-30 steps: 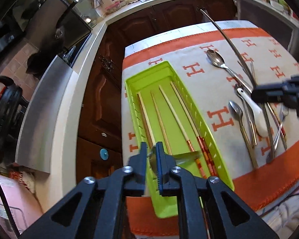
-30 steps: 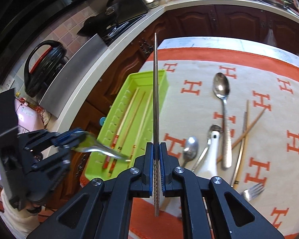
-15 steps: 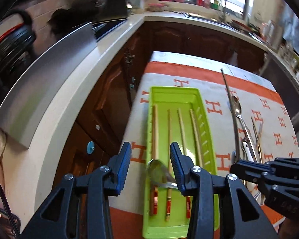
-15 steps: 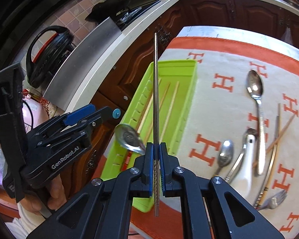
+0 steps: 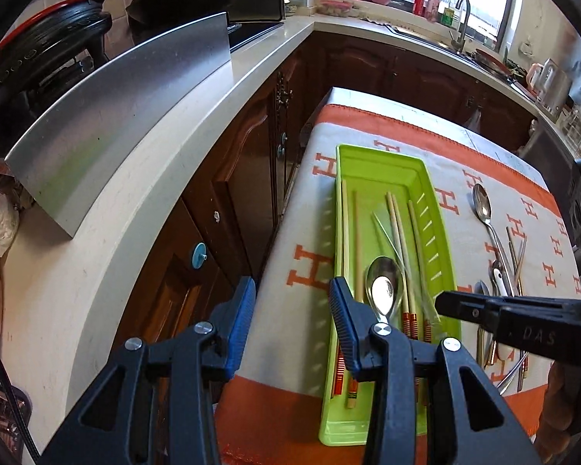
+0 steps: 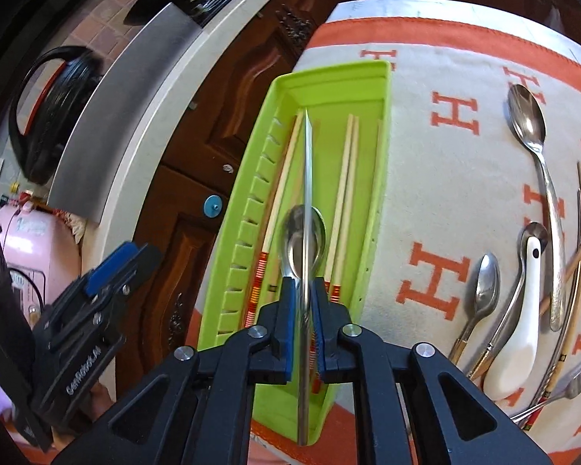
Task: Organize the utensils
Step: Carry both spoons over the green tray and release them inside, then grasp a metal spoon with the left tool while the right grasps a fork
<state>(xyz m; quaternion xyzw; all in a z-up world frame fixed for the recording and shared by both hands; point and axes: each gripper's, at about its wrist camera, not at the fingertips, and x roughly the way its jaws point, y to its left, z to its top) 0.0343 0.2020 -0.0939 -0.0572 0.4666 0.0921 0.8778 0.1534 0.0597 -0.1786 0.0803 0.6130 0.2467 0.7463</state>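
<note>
Jaws: left gripper (image 5: 292, 319) wide, empty; right gripper (image 6: 303, 323) clamping metal chopstick (image 6: 306, 201) over green tray (image 6: 248, 209), centre frame; spoon (image 5: 383, 286) inside.

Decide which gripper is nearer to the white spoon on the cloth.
Right. The right gripper is over the green tray beside the white spoon; the left gripper sits past the tray's far edge.

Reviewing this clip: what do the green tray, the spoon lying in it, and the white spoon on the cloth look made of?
Tray: likely plastic, glossy lime green, moulded side slots. Spoon in it: polished metal, probably stainless; mirror-bright bowl. White spoon: seemingly glazed ceramic, smooth, thick, opaque.
</note>
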